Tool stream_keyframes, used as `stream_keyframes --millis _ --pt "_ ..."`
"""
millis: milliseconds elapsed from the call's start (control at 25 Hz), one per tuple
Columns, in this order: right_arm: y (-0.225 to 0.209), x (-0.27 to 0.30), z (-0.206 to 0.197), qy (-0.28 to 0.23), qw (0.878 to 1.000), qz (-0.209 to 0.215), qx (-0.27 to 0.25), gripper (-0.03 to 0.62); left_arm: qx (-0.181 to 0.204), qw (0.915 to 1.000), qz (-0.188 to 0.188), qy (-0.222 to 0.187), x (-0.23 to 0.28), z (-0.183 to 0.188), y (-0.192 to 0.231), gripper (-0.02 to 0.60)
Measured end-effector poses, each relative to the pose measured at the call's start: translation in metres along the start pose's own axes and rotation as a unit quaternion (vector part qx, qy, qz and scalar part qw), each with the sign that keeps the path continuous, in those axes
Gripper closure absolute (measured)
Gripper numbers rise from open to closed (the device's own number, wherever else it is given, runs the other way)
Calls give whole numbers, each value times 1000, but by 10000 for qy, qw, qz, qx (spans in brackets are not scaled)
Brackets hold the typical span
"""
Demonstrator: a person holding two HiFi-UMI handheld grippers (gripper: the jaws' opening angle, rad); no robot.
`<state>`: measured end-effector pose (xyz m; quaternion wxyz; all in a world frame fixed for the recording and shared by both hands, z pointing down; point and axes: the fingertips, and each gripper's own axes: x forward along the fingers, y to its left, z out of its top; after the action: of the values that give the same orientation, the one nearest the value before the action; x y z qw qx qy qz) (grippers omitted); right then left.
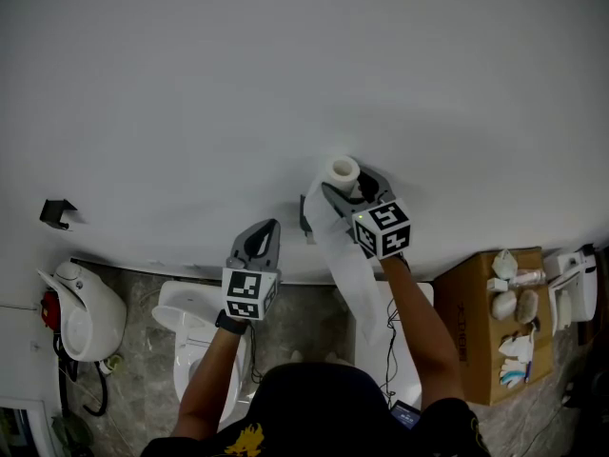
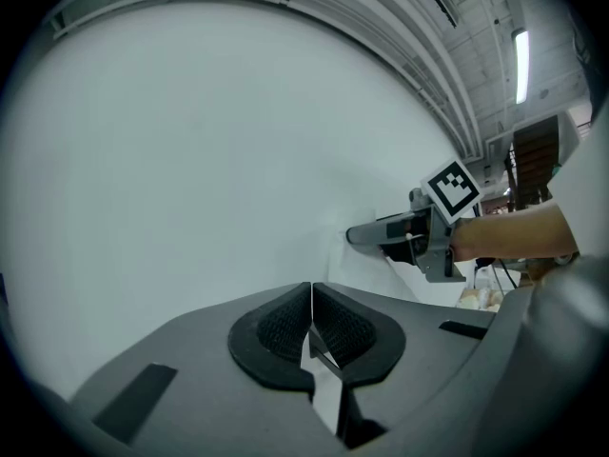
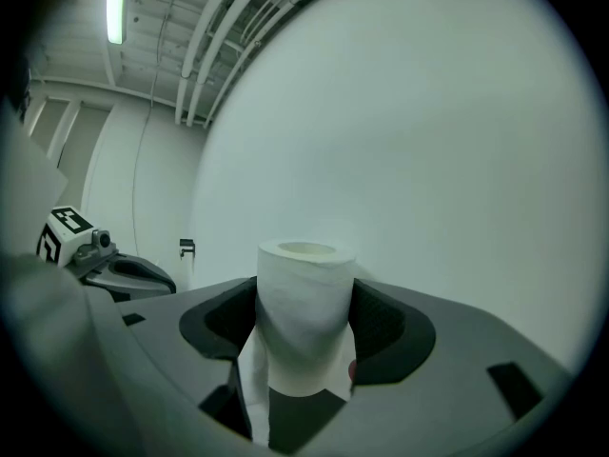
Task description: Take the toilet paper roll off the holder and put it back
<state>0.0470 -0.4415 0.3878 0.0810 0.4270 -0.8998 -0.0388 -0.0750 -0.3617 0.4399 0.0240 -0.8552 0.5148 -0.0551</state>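
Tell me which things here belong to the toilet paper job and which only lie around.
Job: toilet paper roll, gripped by right gripper; wall holder; left gripper, shut and empty.
Lying about: toilet; cardboard box with small items; black wall bracket.

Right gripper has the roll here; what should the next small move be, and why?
Probably lower the roll toward the dark wall bracket, apparently the holder: the right gripper grips it upright, off the bracket and just above it in the head view.
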Motion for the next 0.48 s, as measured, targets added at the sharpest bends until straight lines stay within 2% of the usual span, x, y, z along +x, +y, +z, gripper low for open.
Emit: stream_keyframes --millis 480 --pt "4 8 -51 201 9996 -152 89 309 -31 10000 39 22 1 -4 4 563"
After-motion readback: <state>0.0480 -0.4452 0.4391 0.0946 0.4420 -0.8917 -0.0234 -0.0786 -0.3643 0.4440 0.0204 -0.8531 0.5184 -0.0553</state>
